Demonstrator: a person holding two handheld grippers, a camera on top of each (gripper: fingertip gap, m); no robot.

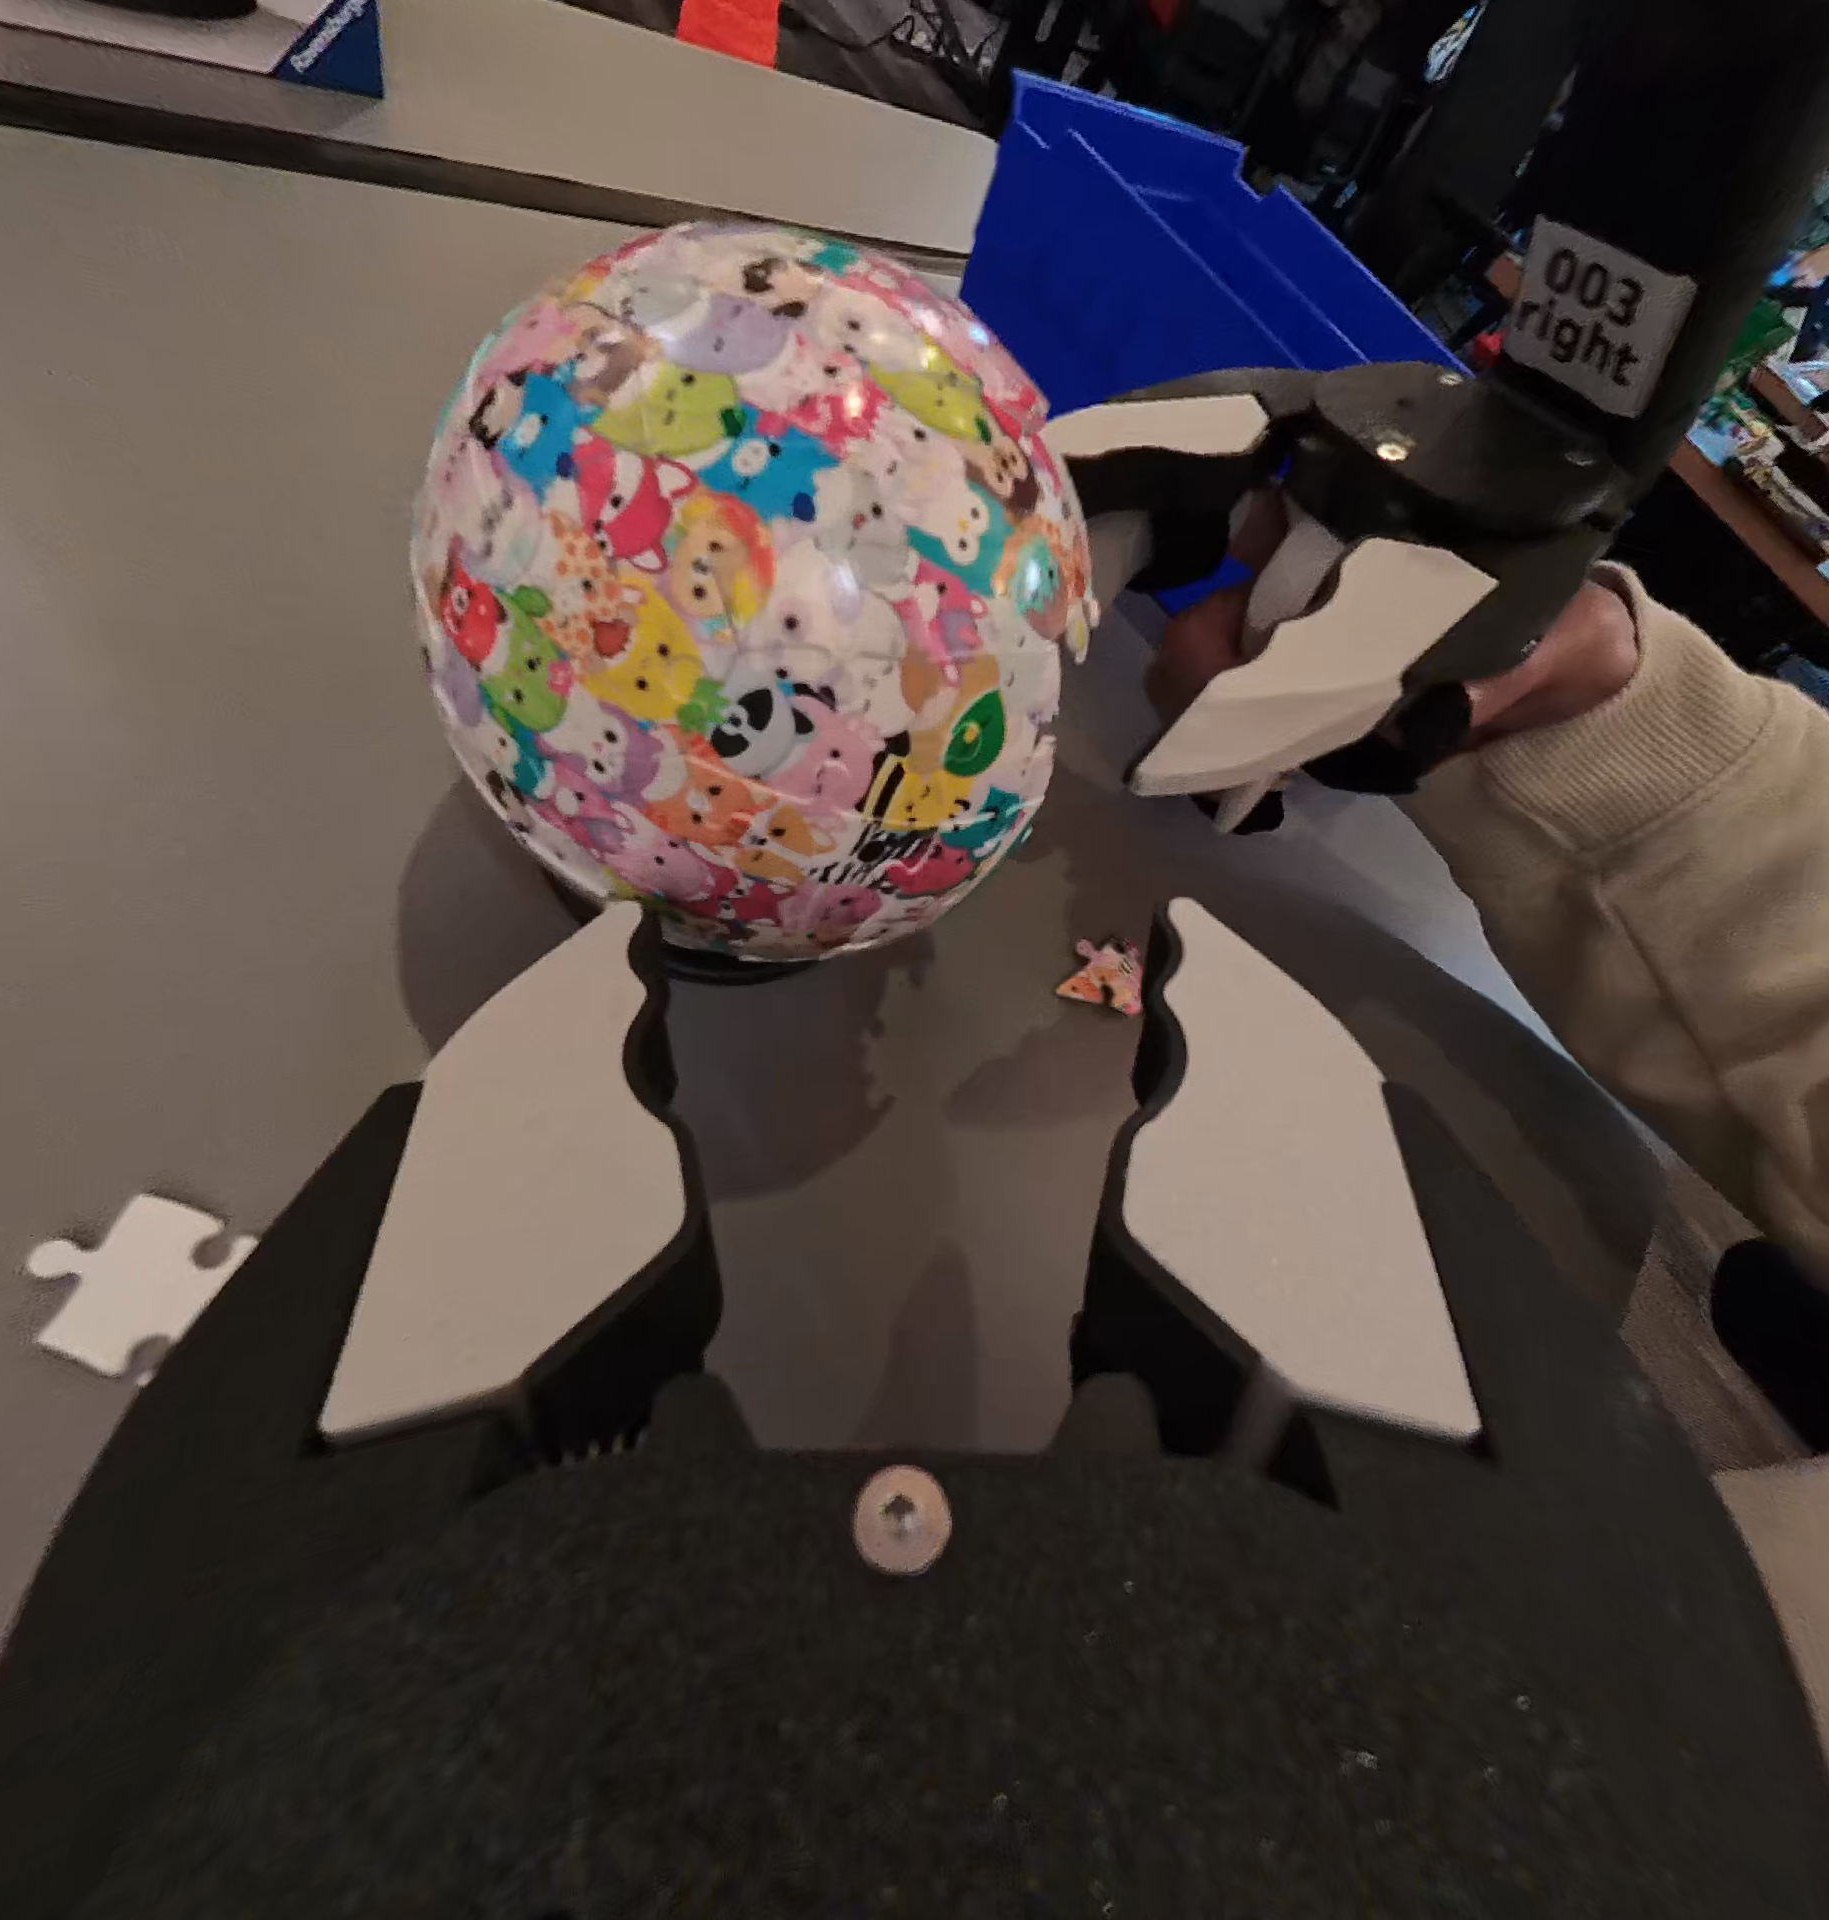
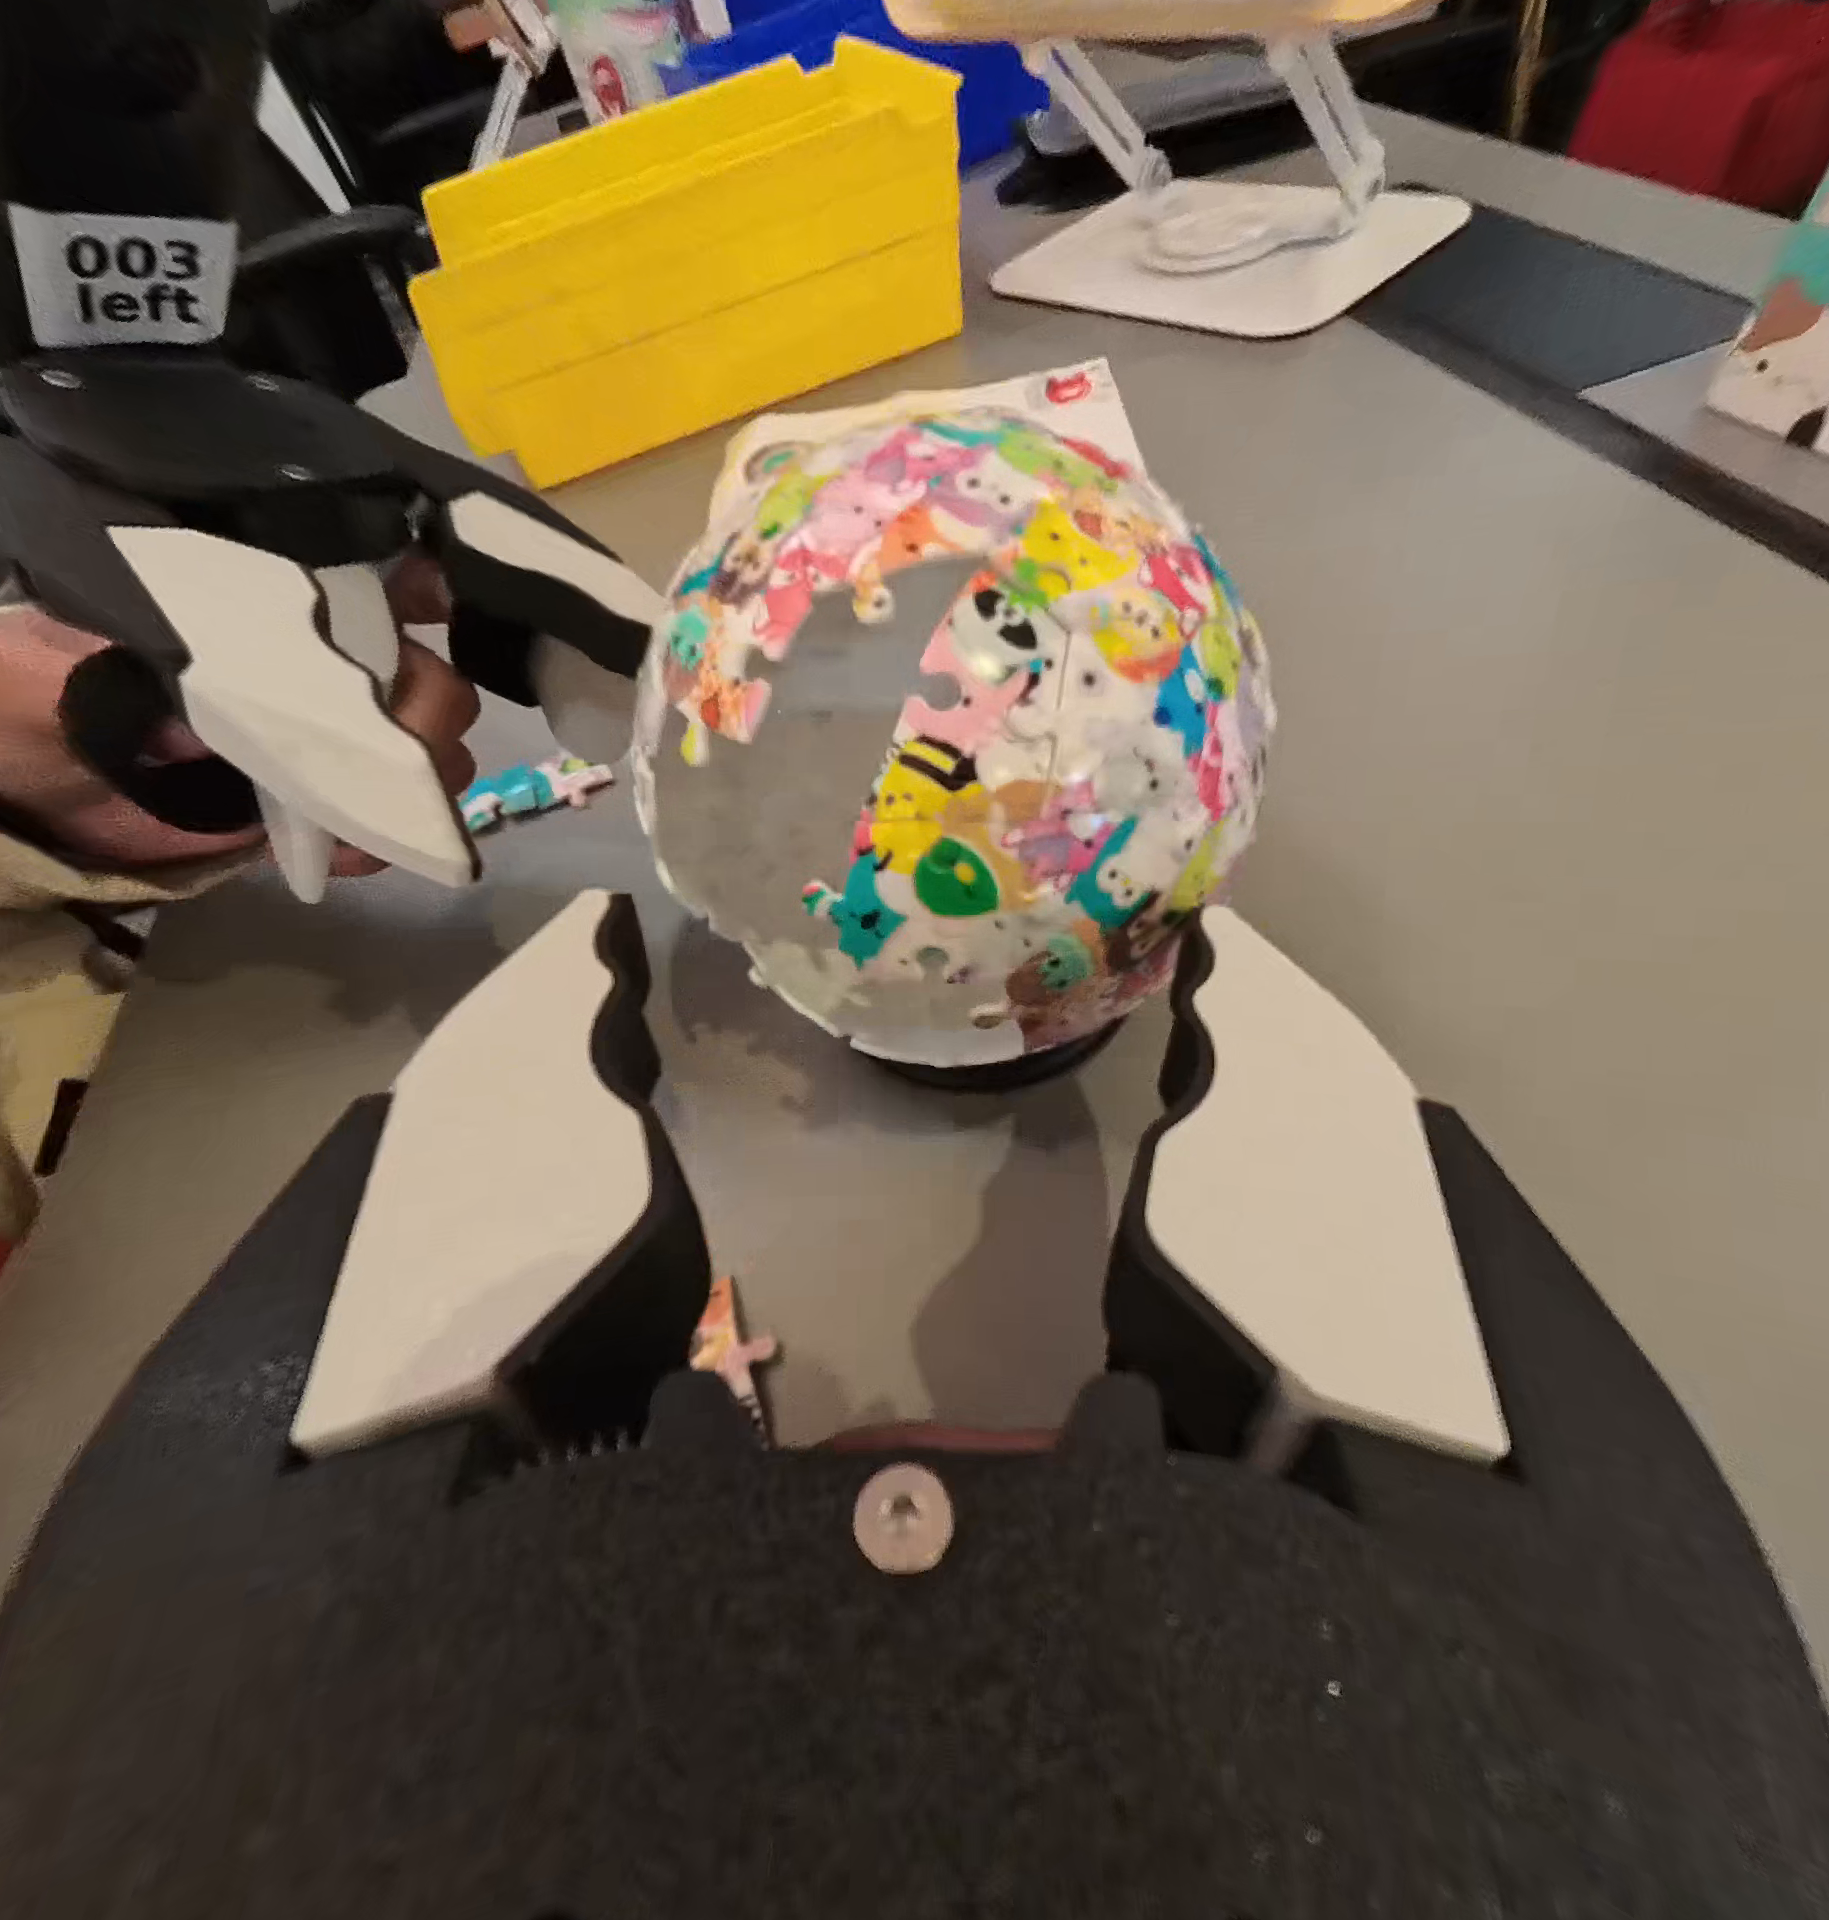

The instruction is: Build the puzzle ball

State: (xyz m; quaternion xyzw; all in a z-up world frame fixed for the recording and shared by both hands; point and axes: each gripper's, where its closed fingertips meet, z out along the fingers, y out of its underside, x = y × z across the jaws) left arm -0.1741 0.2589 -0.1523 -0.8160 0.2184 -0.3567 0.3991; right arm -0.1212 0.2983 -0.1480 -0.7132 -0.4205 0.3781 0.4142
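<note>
While the puzzle ball (image 2: pixel 951 727) sits on its stand mid-bench w/ a gap open, we hold left gripper (image 1: pixel 899 935) & right gripper (image 2: pixel 905 935) fingers wide, empty. Next, probably: grab loose piece (image 1: pixel 1102 974), fit it.

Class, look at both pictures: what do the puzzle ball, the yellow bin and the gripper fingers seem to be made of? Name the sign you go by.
Puzzle ball: probably glossy printed plastic pieces; highlights glint on its curved shell.
Yellow bin: likely moulded plastic; uniform colour, stepped rigid walls.
Right gripper fingers: matte white faces on black bodies, perhaps printed plastic; the look leaves this open.
</note>
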